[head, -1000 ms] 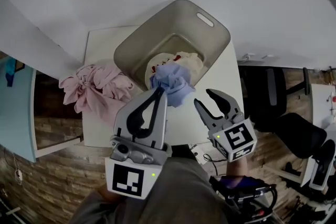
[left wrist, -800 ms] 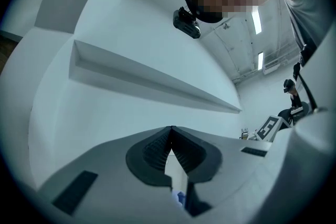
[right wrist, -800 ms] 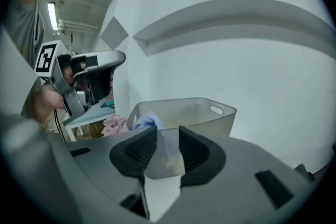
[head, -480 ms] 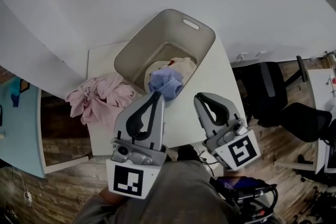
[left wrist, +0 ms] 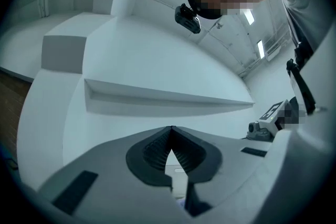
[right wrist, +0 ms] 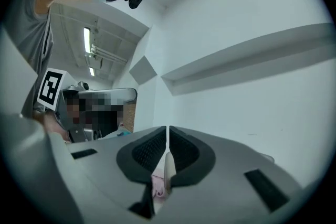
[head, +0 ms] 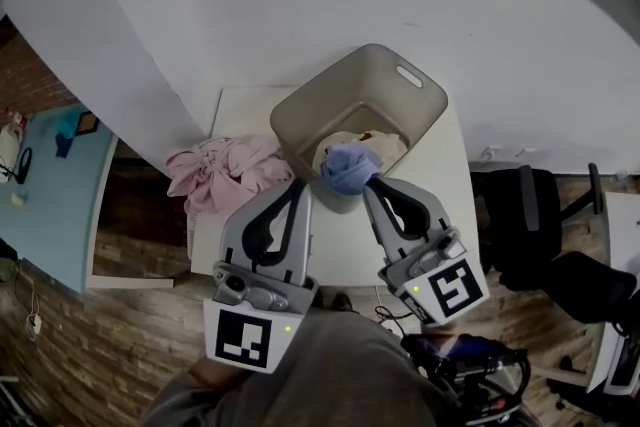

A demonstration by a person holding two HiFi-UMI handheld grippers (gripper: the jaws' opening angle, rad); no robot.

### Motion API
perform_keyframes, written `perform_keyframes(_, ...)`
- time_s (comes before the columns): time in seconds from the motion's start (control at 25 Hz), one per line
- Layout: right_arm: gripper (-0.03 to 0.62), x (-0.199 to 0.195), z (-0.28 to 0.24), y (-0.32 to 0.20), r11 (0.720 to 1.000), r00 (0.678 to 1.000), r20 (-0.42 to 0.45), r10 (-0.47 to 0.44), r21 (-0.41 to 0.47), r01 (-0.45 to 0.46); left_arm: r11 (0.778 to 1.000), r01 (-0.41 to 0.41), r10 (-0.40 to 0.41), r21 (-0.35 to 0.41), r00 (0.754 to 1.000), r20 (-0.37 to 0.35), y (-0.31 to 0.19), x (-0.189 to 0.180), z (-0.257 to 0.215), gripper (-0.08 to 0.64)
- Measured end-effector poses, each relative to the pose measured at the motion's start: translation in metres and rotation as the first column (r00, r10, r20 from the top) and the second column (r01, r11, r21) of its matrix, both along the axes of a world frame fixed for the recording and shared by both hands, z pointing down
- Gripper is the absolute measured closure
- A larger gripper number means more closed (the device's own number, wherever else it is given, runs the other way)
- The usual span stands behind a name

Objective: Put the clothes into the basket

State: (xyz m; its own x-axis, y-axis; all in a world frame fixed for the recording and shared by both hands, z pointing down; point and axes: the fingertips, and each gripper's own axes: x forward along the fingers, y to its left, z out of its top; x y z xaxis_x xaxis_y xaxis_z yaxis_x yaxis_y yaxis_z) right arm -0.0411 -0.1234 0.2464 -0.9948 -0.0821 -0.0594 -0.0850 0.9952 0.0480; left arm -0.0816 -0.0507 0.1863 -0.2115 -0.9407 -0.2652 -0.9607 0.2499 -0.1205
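Head view shows the blue garment (head: 349, 167) bunched at the near rim of the basket (head: 330, 97), over a cream cloth (head: 378, 143). Pink clothes (head: 225, 173) lie on the worktop (head: 336, 240) just beside it. Left gripper (head: 296, 185) and right gripper (head: 372, 183) are both clenched with nothing between their jaws.

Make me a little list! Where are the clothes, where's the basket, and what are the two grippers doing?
basket: grey, standing on the white table
cream clothes: inside the basket
blue cloth: bunched at the basket's near rim
pink clothes: piled on the table, left of the basket, outside it
left gripper: shut, nothing between its jaws
right gripper: shut, nothing between its jaws
yet to go in: the pink clothes
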Motion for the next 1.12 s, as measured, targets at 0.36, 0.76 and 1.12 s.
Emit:
perform_keyframes(0.36,0.569,-0.010,0.017,0.019,0.982,0.984,-0.021,-0.175,-0.071,0.173,0.969,0.244,-0.245,-0.043,0.969,-0.024,0.035,-0.003,0.009,0.552)
perform_keyframes(0.76,0.565,-0.034,0.037,0.066,0.924,0.928,-0.021,-0.371,-0.106,0.367,0.905,0.416,-0.418,-0.087,0.908,-0.006,0.074,-0.002,0.017,0.552)
perform_keyframes(1.12,0.492,-0.080,0.050,0.099,0.909,0.909,-0.064,-0.413,-0.096,0.406,0.887,0.454,-0.458,-0.087,0.889,-0.024,0.104,-0.038,0.025,0.552)
